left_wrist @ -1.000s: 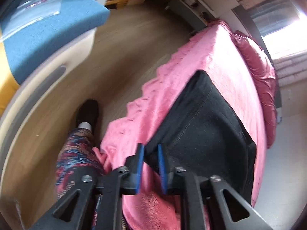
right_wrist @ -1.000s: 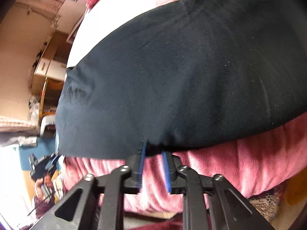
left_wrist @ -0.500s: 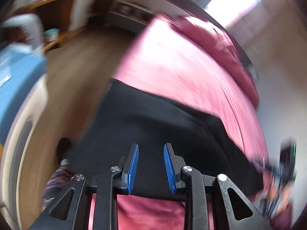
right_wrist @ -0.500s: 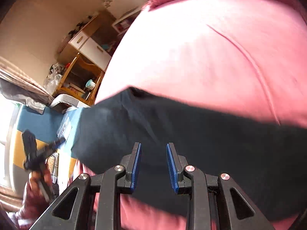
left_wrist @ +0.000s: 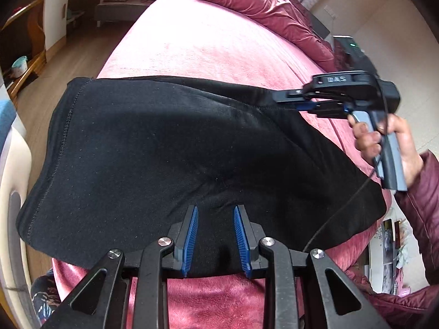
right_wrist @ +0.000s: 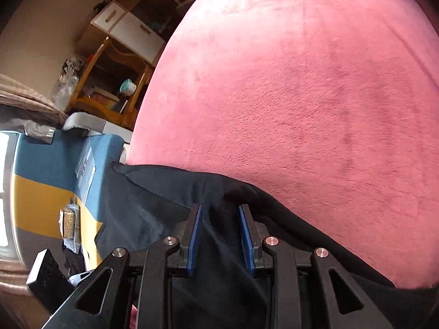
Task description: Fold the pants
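Note:
Black pants lie folded in a broad band across the pink bed cover. My left gripper is open, its blue pads just above the near fold of the pants, holding nothing. My right gripper shows in the left wrist view at the far right edge of the pants, held in a hand. In the right wrist view the right gripper is open over the black cloth, which lies under and between the fingers.
Dark red pillows or a quilt lie at the head of the bed. A wooden floor runs along the left side. A wooden shelf unit and a blue and yellow piece of furniture stand beside the bed.
Both grippers opened and let go of the pants. The pants now lie folded flat across the bed. Both grippers have swung round over the cloth.

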`<control>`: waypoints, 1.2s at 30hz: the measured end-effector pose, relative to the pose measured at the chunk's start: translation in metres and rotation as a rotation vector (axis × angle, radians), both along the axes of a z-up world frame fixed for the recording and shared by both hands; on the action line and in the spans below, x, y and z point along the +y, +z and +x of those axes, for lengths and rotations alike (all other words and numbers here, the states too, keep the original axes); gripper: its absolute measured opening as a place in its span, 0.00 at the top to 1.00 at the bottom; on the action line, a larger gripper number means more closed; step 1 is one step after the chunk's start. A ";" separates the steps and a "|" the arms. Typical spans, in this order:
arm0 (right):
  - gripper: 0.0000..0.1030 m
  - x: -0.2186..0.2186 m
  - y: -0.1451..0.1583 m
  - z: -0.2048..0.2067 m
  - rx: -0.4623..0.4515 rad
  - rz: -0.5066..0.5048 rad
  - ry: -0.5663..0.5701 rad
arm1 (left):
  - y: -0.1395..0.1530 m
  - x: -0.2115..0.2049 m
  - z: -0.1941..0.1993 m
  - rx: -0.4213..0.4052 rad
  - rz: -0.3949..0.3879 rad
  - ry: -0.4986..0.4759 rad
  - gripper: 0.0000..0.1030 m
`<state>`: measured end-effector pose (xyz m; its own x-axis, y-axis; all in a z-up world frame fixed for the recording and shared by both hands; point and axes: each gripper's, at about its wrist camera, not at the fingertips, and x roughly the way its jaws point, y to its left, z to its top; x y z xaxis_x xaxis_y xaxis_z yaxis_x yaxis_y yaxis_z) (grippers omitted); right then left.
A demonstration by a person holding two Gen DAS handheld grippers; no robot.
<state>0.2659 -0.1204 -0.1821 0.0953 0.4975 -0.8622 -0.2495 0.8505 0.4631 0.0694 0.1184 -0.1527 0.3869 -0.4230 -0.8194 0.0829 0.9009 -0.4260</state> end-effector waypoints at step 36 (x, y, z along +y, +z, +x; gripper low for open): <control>0.75 -0.041 -0.009 -0.054 -0.128 -0.043 -0.160 | -0.004 0.056 -0.008 0.051 0.085 0.163 0.72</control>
<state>0.2117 -0.1612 -0.1910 0.2801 0.4300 -0.8583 -0.1637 0.9024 0.3987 0.0612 0.1741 -0.1565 0.4022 -0.2864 -0.8696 -0.0872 0.9335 -0.3478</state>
